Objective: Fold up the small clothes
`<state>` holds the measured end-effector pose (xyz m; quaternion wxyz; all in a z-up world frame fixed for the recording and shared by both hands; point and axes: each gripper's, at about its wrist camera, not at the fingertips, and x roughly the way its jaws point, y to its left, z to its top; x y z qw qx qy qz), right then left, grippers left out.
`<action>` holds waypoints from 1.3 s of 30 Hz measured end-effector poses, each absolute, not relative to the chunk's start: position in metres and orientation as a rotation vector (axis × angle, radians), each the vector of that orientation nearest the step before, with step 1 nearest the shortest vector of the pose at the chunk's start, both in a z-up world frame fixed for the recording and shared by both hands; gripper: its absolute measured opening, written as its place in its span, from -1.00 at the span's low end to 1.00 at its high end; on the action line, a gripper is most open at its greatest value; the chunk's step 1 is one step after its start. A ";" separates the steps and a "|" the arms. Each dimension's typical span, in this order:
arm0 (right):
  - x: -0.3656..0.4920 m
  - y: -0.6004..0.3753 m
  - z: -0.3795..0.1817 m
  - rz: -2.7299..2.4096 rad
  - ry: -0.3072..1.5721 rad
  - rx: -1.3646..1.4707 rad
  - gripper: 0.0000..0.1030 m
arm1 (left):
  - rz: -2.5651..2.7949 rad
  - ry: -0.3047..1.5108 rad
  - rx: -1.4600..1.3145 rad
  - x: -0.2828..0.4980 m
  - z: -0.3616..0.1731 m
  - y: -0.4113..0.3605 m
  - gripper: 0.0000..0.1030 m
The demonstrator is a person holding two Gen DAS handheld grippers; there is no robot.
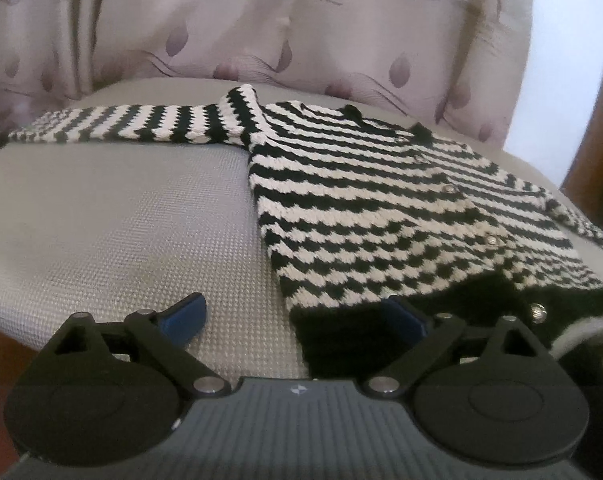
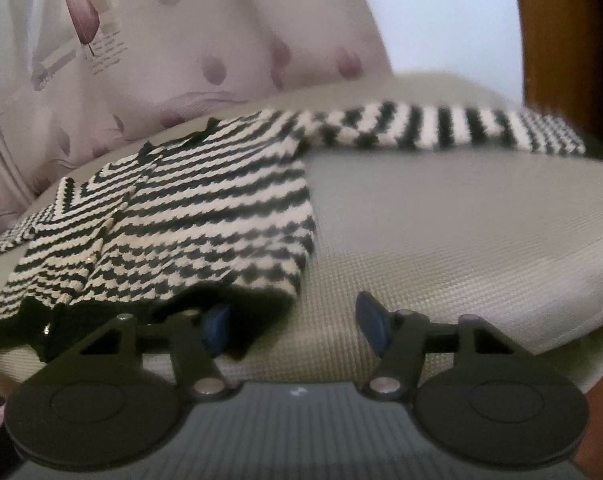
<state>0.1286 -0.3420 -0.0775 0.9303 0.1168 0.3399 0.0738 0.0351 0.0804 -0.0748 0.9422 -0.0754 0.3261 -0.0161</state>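
Observation:
A small black-and-white striped knit cardigan (image 1: 381,208) with a black hem and small metal buttons lies flat on a grey textured cushion (image 1: 121,220). One sleeve (image 1: 121,128) stretches out to the left. My left gripper (image 1: 297,316) is open at the cardigan's near left hem corner, its right blue pad against the black hem. In the right wrist view the cardigan (image 2: 205,208) lies left, its other sleeve (image 2: 441,128) stretched right. My right gripper (image 2: 293,324) is open at the near right hem corner, its left blue pad under the hem edge.
A pale curtain with purple leaf prints (image 1: 261,32) hangs behind the cushion. A dark wooden frame (image 2: 561,32) stands at the right. Bare grey cushion (image 2: 461,240) lies right of the cardigan body.

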 end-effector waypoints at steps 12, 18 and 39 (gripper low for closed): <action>0.127 -0.326 -0.084 0.245 0.694 0.241 -0.62 | -0.087 0.695 -0.177 0.024 -0.078 0.083 -0.11; 0.122 -0.330 -0.083 0.236 0.677 0.233 -0.82 | -0.121 0.716 -0.261 0.027 -0.075 0.096 -0.80; 0.081 -0.356 -0.055 0.270 0.601 0.429 -0.83 | -0.025 0.581 -0.293 0.004 -0.034 0.139 0.91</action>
